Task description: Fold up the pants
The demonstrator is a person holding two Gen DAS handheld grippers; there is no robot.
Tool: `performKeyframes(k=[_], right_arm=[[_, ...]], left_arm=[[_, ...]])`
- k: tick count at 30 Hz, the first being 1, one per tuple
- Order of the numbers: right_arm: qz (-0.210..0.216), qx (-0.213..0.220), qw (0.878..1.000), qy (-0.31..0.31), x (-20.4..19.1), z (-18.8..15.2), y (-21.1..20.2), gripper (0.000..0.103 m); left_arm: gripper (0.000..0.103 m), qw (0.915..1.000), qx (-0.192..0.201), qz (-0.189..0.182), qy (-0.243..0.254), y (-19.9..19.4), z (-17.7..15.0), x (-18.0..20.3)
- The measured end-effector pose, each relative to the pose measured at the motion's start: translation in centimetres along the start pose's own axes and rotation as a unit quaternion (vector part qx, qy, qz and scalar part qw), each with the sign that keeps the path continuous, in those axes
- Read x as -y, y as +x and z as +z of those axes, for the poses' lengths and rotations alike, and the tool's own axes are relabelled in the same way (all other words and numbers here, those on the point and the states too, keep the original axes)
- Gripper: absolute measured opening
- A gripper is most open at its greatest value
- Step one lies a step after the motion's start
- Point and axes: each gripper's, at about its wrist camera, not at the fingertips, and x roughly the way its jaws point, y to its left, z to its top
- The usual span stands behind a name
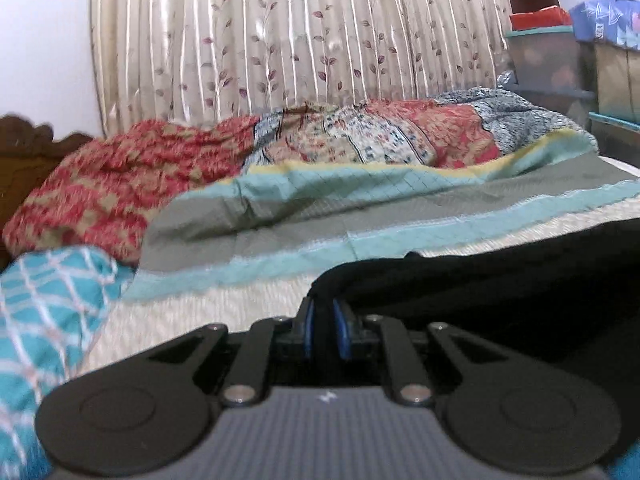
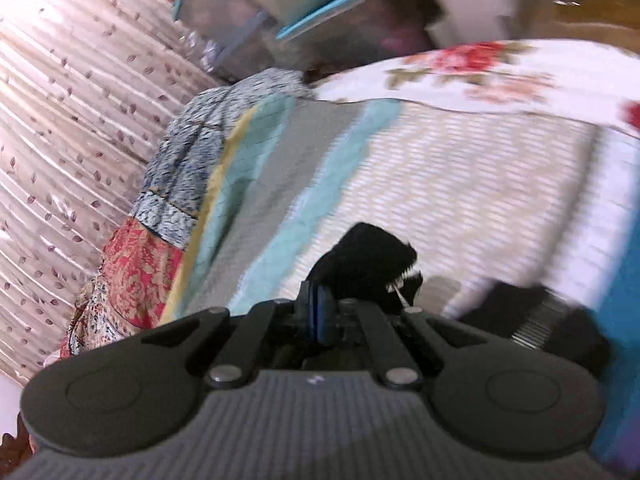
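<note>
The black pants [image 1: 500,276] stretch from my left gripper [image 1: 326,308] off to the right, lifted over the cream woven bed cover [image 1: 208,316]. That gripper's blue pads are shut on the pants' edge. In the right wrist view a bunched corner of the black pants [image 2: 366,260] sticks up past my right gripper [image 2: 320,300], which is shut on it; a white tag hangs from the cloth. More black cloth with a ribbed band [image 2: 536,320] trails at the lower right. Both views are blurred by motion.
A folded quilt in red, blue and teal [image 1: 320,148] lies along the bed's far side before a leaf-print curtain [image 1: 280,40]. A teal checked cloth [image 1: 48,304] lies at left. Storage boxes [image 1: 560,56] stand at right. A white rose-print sheet [image 2: 500,76] lies by the cream cover [image 2: 460,184].
</note>
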Motion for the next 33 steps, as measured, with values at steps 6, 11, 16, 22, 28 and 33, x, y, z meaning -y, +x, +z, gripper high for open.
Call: performKeyframes(k=[6,11,16,22,28,33], right_arm=[[-0.037,-0.013,0.998,0.043,7.5,-3.9,-3.9,0.004],[-0.079,0.0,0.993,0.085,11.3,-5.5,-4.0,0.002],[-0.059,0.026,0.994,0.089,11.1,-5.0,-5.2,0.01],[-0.015,0.031,0.998,0.047,9.7,-5.9,-6.1,0.041],[0.016,-0.016,1.0,-0.013,7.1,-8.5,-4.3,0.041],[0.049,-0.084,0.993,-0.072,3.8,-12.3,-2.5,0.041]], left_arm=[[0.011,0.9961,-0.064,-0.002,-0.06,-2.8,-5.9,1.1],[0.017,0.9897,-0.091,0.005,-0.11,-3.8,-7.9,1.1],[0.052,0.9717,-0.084,0.004,-0.221,-6.6,-8.7,-1.4],[0.055,0.9157,-0.079,-0.028,-0.393,-7.6,-9.2,-6.9],[0.068,0.8549,-0.096,-0.066,-0.505,-4.3,-9.8,-9.7],[0.081,0.8385,-0.122,-0.07,-0.526,-0.4,-10.0,-9.7]])
